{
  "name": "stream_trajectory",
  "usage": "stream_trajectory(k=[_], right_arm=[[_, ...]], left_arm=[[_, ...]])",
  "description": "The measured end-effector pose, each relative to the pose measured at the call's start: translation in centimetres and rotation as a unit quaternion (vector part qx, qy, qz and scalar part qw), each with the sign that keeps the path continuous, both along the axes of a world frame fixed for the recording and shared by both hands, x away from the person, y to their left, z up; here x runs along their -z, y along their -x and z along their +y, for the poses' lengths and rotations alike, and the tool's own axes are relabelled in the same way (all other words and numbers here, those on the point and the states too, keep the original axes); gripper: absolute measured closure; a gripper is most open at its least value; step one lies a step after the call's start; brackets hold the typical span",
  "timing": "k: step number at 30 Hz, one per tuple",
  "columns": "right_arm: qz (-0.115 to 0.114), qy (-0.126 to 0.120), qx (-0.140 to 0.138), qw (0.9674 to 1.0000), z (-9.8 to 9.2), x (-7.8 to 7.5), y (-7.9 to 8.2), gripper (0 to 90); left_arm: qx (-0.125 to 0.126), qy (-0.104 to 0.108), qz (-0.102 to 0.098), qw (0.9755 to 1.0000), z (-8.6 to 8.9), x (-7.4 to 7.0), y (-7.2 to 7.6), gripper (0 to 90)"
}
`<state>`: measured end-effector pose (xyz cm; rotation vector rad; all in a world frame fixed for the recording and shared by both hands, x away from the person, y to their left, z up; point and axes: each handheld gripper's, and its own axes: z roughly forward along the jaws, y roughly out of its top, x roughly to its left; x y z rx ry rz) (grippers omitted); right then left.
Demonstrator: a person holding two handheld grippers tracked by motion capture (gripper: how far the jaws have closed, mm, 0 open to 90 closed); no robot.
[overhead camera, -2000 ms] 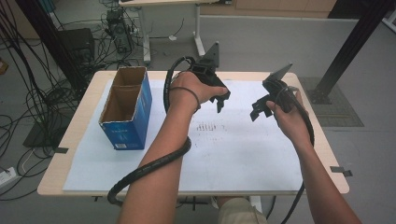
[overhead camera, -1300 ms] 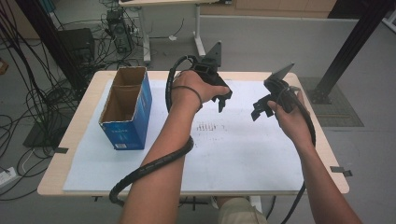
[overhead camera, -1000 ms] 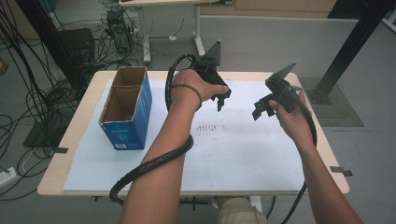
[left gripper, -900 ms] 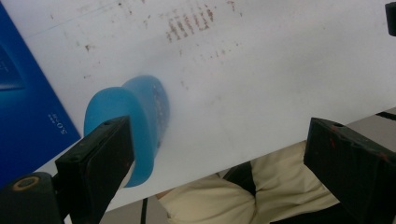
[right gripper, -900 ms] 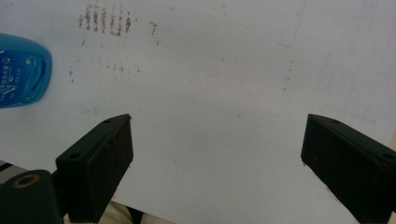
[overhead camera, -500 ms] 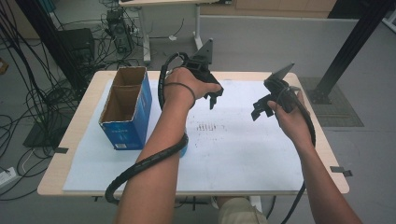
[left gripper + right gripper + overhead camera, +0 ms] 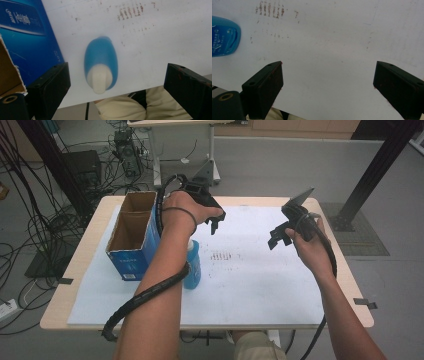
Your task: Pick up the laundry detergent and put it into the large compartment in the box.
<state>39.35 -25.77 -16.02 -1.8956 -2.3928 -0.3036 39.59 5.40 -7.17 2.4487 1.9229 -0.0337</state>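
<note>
So I've got the left gripper up over the far side of the table, jaws wide apart with nothing between them, looking straight down on a blue bottle with a white cap. The bottle stands upright on the white sheet, just beside the open blue box. My right gripper hangs over the sheet's right part, jaws spread wide too and holding nothing. Some brownish marks sit on the sheet between the two grippers.
</note>
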Motion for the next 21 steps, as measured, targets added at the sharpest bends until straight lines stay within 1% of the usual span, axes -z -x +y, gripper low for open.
stream_trajectory(k=[2, 6, 13, 21], right_arm=[[0.001, 0.001, 0.0, 1.0, 0.0, 0.0, 0.0, 9.3], [0.0, 0.001, 0.0, 1.0, 0.2, 0.0, 0.0, 9.3], [-0.001, 0.002, -0.002, 1.0, 0.4, -0.1, 0.0, 9.3], [-0.003, 0.004, -0.004, 1.0, 0.4, -0.1, 0.1, 9.2]], left_arm=[[-0.003, -0.004, -0.006, 1.0, 0.3, -0.1, 0.2, 6.8], [-0.007, -0.006, -0.009, 0.9999, 0.7, -0.2, 0.4, 6.7], [-0.014, -0.007, -0.011, 0.9998, 1.2, -0.2, 0.5, 6.5], [-0.016, -0.011, -0.011, 0.9998, 1.5, -0.1, 0.4, 6.4]])
